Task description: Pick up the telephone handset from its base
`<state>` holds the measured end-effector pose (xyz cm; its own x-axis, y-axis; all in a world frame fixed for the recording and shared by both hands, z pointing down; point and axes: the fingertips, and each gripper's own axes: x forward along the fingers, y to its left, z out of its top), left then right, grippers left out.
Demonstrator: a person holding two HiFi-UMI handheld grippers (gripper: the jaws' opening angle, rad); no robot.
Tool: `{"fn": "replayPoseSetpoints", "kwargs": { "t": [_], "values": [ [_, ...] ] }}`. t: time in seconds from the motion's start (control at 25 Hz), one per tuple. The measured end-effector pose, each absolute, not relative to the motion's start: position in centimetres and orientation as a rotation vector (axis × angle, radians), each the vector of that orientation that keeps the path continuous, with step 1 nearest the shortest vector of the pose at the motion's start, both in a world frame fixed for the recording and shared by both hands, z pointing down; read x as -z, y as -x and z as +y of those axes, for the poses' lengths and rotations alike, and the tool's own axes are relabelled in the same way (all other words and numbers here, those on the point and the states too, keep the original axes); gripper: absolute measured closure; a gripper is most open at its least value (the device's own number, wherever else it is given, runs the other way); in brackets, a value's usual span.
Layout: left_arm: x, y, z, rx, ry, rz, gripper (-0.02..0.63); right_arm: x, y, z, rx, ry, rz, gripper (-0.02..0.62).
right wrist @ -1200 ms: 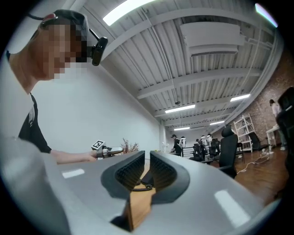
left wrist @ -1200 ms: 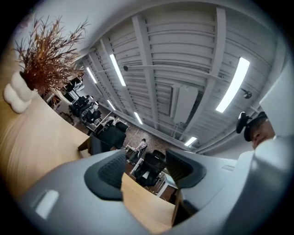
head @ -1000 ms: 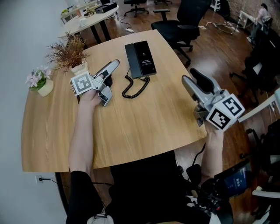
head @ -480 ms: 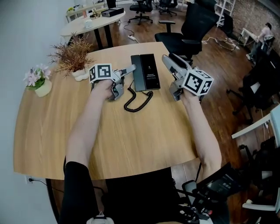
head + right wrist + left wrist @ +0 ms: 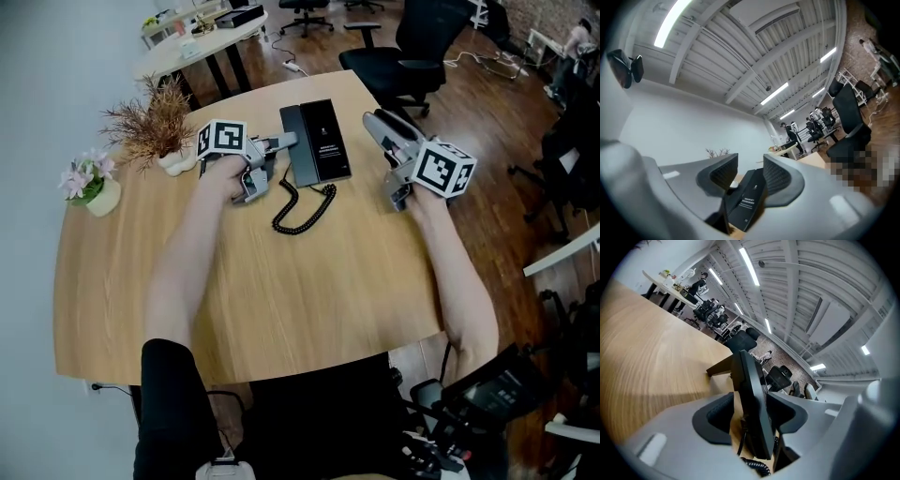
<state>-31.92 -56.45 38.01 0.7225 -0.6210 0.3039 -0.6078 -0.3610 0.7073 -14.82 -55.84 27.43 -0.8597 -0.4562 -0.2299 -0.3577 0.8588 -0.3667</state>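
A black telephone (image 5: 323, 141) lies at the far side of the wooden table (image 5: 281, 300), its handset (image 5: 295, 148) along the left side and a coiled cord (image 5: 302, 208) trailing toward me. My left gripper (image 5: 286, 142) reaches the phone's left edge. In the left gripper view the handset (image 5: 752, 390) stands between the closing jaws of the left gripper (image 5: 750, 401), with a gap still showing at the left pad. My right gripper (image 5: 372, 120) hovers just right of the phone, jaws closing on nothing. In the right gripper view the telephone (image 5: 747, 201) shows beyond the right gripper (image 5: 750, 176).
A dried plant in a white pot (image 5: 157, 122) stands left of the left gripper, a pink flower pot (image 5: 89, 183) farther left. A black office chair (image 5: 412, 47) is behind the table's far edge. Another desk (image 5: 197, 28) stands at the back.
Both grippers have come in toward the telephone. The left one moved right up to the handset's side, the right one swung from the table's right edge to beside the phone.
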Motion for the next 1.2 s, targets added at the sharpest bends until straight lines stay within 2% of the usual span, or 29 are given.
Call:
{"fn": "replayPoseSetpoints", "kwargs": {
  "t": [0.16,0.32,0.56,0.72,0.8,1.04,1.2],
  "values": [
    [-38.1,30.5,-56.1,-0.06,-2.133,-0.909,0.456,-26.9,14.2,-55.4,0.424,0.606,2.726,0.431],
    [-37.5,30.5,-55.7,-0.004,-2.167,-0.898,0.48,-26.4,14.2,-54.8,0.383,0.596,2.742,0.431],
    [-35.4,30.4,-54.4,0.303,-2.127,-0.814,0.519,-26.3,14.8,-53.9,0.363,0.571,2.783,0.431],
    [-32.4,30.6,-51.8,0.541,-2.126,-0.744,0.525,-25.7,14.6,-53.3,0.336,0.558,2.781,0.453],
    [-30.1,30.5,-49.5,0.637,-2.156,-0.692,0.525,-25.5,14.7,-52.9,0.322,0.54,2.785,0.474],
    [-23.0,30.9,-38.2,0.919,-2.274,-0.559,0.526,-21.3,13.9,-49.9,0.226,0.425,2.748,0.591],
    [-20.8,32.9,-26.5,1.165,-2.338,-0.593,0.526,-18.8,11.1,-44.8,0.266,0.447,2.718,0.592]
  ]
}}
